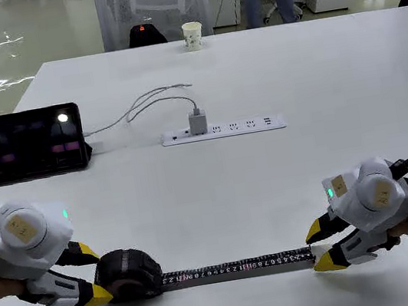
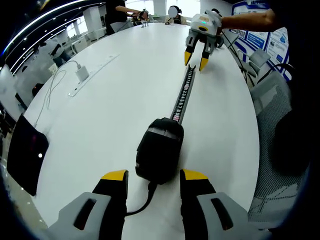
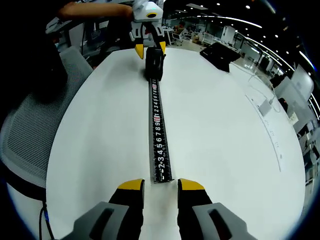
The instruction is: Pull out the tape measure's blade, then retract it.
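Observation:
A black tape measure case [image 1: 130, 274] [image 2: 160, 149] lies near the table's front edge. Its blade [image 1: 238, 267] [image 3: 159, 137] is drawn out flat on the white table [image 1: 218, 189], running rightwards. My left gripper [image 1: 93, 275] [image 2: 154, 176] is open, its yellow tips flanking the rear of the case, with a thin gap on one side. A black wrist strap [image 2: 149, 194] trails back between the jaws. My right gripper [image 1: 319, 246] [image 3: 161, 186] is open just beyond the blade's end hook [image 3: 162, 179], with nothing held.
A dark tablet [image 1: 30, 143] stands at the left. A white power strip [image 1: 223, 129] with a charger [image 1: 197, 121] and cable lies mid-table. A paper cup [image 1: 192, 35] sits at the far edge. Chairs and a standing person are beyond the table.

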A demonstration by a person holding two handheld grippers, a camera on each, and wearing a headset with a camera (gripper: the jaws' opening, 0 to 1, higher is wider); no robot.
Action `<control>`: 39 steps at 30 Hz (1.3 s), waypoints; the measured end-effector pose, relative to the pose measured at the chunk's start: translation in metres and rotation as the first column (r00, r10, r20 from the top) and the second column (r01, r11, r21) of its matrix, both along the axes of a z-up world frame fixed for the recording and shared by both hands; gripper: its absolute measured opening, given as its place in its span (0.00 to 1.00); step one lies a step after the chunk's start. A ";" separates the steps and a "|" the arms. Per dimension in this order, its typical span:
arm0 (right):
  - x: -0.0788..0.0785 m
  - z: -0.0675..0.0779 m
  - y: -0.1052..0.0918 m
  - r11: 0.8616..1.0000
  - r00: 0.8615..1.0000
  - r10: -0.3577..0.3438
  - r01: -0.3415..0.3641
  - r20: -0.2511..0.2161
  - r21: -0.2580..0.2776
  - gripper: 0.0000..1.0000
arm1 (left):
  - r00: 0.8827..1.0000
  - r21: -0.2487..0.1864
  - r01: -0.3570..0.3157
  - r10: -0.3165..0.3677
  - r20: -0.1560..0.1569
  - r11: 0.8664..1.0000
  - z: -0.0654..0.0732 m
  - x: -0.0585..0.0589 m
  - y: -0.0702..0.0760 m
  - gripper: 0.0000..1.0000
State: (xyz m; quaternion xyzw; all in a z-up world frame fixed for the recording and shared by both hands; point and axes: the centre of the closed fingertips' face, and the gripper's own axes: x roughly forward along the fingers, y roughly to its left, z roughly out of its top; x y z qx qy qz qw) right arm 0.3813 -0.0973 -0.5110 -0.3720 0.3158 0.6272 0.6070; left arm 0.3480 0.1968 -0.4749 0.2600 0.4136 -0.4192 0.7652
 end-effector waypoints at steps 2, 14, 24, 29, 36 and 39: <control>-0.001 0.000 -0.001 1.000 1.000 -0.026 0.026 -0.008 0.004 0.27 | 1.000 -0.026 -0.026 0.026 0.007 0.999 0.003 -0.002 0.000 0.42; -0.016 0.008 -0.006 0.988 0.989 -0.145 0.145 -0.016 0.042 0.42 | 0.992 -0.107 -0.129 0.130 0.001 0.986 0.010 -0.023 -0.004 0.58; -0.028 0.021 -0.006 0.965 0.971 -0.238 0.239 -0.020 0.104 0.50 | 0.981 -0.153 -0.190 0.194 0.015 0.970 0.011 -0.044 -0.009 0.68; -0.036 0.025 -0.004 0.953 0.962 -0.273 0.274 -0.023 0.131 0.55 | 0.970 -0.188 -0.230 0.240 0.031 0.955 0.015 -0.049 -0.010 0.73; -0.048 0.027 -0.004 0.931 0.945 -0.325 0.325 -0.031 0.165 0.60 | 0.955 -0.232 -0.273 0.292 0.051 0.934 0.021 -0.058 -0.013 0.76; -0.051 0.029 -0.004 0.919 0.936 -0.350 0.349 -0.028 0.181 0.63 | 0.946 -0.254 -0.295 0.320 0.059 0.921 0.023 -0.061 -0.014 0.78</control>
